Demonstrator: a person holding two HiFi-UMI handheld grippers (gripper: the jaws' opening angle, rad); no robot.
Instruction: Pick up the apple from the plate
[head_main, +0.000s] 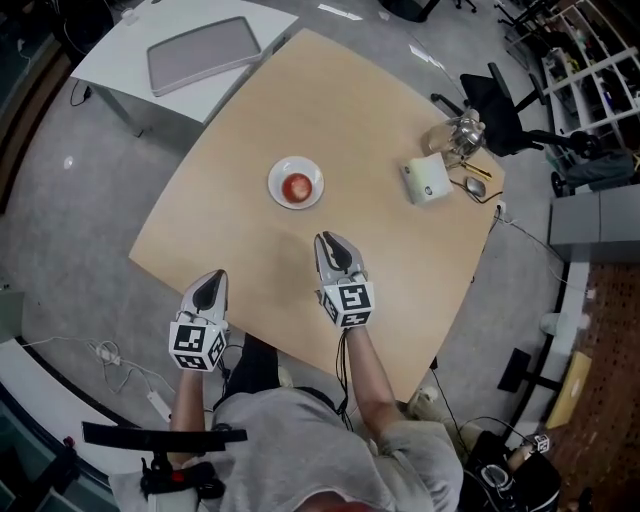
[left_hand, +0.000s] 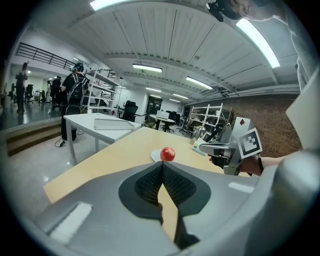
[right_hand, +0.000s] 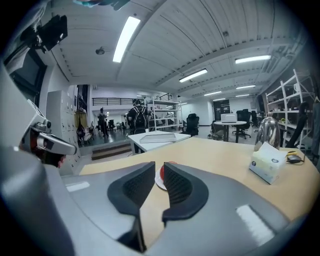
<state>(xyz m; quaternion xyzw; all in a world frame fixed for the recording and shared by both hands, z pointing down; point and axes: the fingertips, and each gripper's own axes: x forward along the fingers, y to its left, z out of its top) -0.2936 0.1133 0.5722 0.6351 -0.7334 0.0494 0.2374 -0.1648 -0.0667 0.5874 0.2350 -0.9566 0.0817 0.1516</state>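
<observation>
Apple sits in the middle of a small white plate near the centre of the table, untouched. Right gripper hovers short of the plate and points at it; its jaws stand only a narrow slit apart with nothing between them. Left gripper is at the near table edge, well apart from the plate, jaw tips together, empty.

Risks (judgement):
- The slit looks too narrow for the apple. Advancing like this would shove the fruit off the shallow plate or skid the plate.
- An off-centre pinch could squirt the round, glossy apple sideways.

Surface: pale, smooth top, mostly bare. Tissue box and glass jug sit at the far right corner.

Room: open lab with grey floor, white side table carrying a grey tray, and shelving.
</observation>
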